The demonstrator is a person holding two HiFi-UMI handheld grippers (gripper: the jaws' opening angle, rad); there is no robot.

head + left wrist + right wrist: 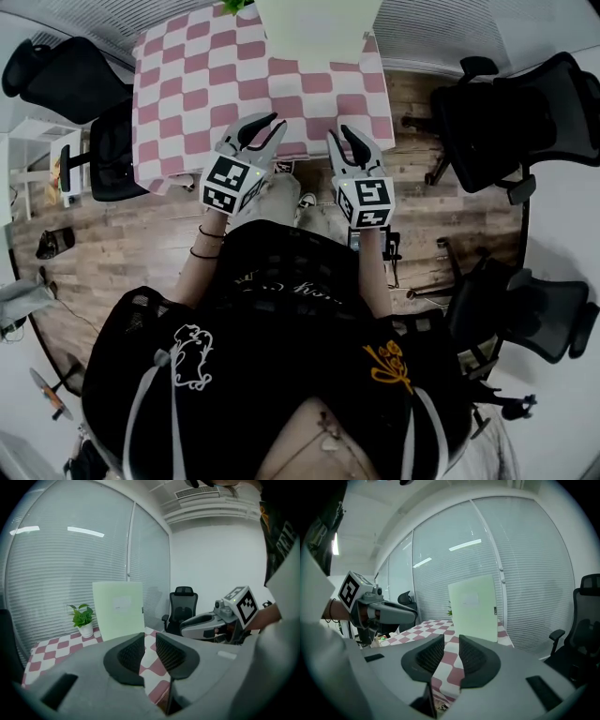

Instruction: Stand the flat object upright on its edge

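The flat object is a pale green board [314, 28] with a small white label. It stands upright on its edge at the far end of the pink-and-white checked table [187, 94]. It also shows in the left gripper view [119, 609] and the right gripper view [474, 604]. My left gripper [260, 125] [150, 639] hovers over the table's near edge, shut and empty. My right gripper [349, 139] [451, 641] is level beside it, just off the near edge. Its jaws are a narrow gap apart with nothing between them. Both are well short of the board.
A small potted plant [83, 618] stands left of the board at the far end. Black office chairs stand to the right [511, 112], at the lower right [525, 309] and to the left [56, 75]. Window blinds [525, 564] run behind the table. The floor is wood.
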